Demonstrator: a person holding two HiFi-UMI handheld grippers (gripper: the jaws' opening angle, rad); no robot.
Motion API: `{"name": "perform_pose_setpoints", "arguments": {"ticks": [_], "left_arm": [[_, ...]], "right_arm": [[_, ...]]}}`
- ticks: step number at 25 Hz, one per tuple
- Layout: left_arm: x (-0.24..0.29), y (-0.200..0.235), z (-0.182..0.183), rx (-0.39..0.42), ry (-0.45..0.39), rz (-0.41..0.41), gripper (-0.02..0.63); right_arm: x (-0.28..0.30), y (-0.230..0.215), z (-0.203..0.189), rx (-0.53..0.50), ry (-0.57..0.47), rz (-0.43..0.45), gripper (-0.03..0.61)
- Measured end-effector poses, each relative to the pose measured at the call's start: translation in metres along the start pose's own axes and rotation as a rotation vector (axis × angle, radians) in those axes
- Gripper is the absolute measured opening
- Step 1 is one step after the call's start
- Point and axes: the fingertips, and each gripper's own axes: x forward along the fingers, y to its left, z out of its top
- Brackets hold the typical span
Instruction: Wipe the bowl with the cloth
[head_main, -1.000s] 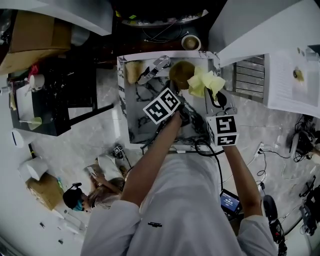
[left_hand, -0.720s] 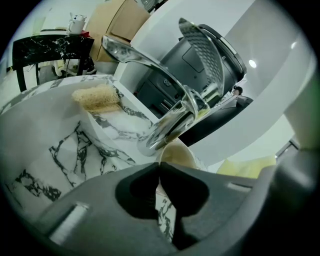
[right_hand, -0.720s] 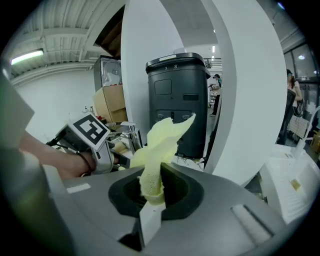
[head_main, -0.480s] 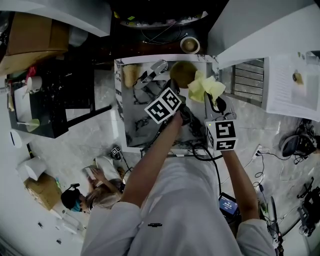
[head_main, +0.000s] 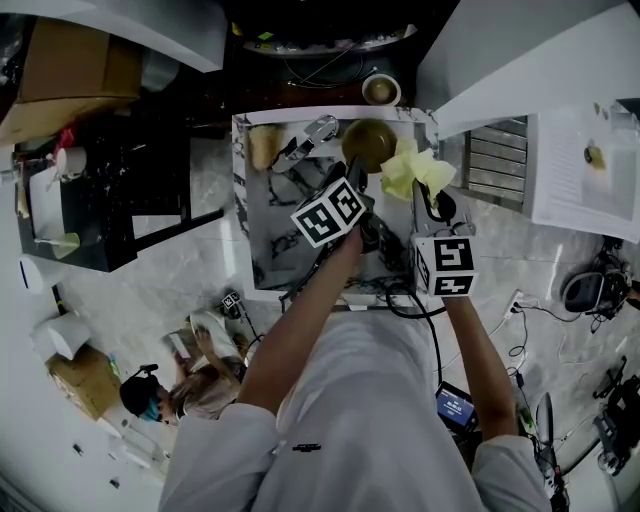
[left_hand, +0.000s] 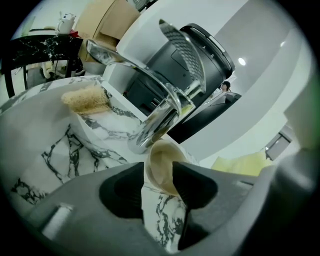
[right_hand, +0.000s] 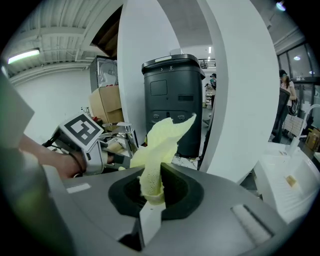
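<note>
Compared with one second ago, the left hand-held gripper (left_hand: 159, 172) has just been opening. Its jaws now stand apart, released, with the bowl (left_hand: 161, 164) in the gap and the pads not closed on it. In the head view the bowl stays almost where it was, at the far edge of the marbled worktop (head_main: 262, 225). The right hand-held gripper (right_hand: 152, 186) remains clenched on the yellow cloth (right_hand: 162, 135), just right of the bowl.

Only the left gripper view shows the jaw gap, the chrome tap (left_hand: 150, 95) above the bowl and a tan sponge (left_hand: 86, 100) on the rim. Only the right gripper view shows the pinched cloth standing upward, with a dark bin (right_hand: 172, 95) behind it.
</note>
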Motion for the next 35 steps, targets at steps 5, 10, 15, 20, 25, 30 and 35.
{"name": "perform_pose_setpoints", "arguments": {"ticks": [5, 10, 15, 20, 25, 30, 35], "left_arm": [[-0.016, -0.004, -0.005, 0.049, 0.01, -0.017, 0.173], [-0.032, -0.011, -0.007, 0.156, 0.017, -0.032, 0.158], [-0.036, -0.013, -0.01, 0.214, 0.04, -0.047, 0.088], [-0.051, -0.008, -0.012, 0.319, 0.047, -0.017, 0.003], [-0.06, -0.018, -0.023, 0.404, 0.059, -0.055, 0.003], [-0.066, -0.021, -0.032, 0.447, 0.075, -0.068, 0.003], [-0.074, -0.023, -0.035, 0.472, 0.074, -0.08, 0.003]], "right_arm": [[0.0, -0.007, 0.003, 0.002, -0.009, -0.033, 0.029], [0.01, -0.023, 0.003, 0.005, -0.008, -0.086, 0.031], [0.026, -0.046, 0.0, 0.006, 0.008, -0.137, 0.031], [0.048, -0.055, -0.008, 0.025, 0.034, -0.154, 0.031], [0.067, -0.062, -0.017, 0.048, 0.068, -0.147, 0.031], [0.088, -0.061, -0.03, 0.074, 0.114, -0.127, 0.031], [0.105, -0.059, -0.042, 0.089, 0.165, -0.109, 0.035]]}}
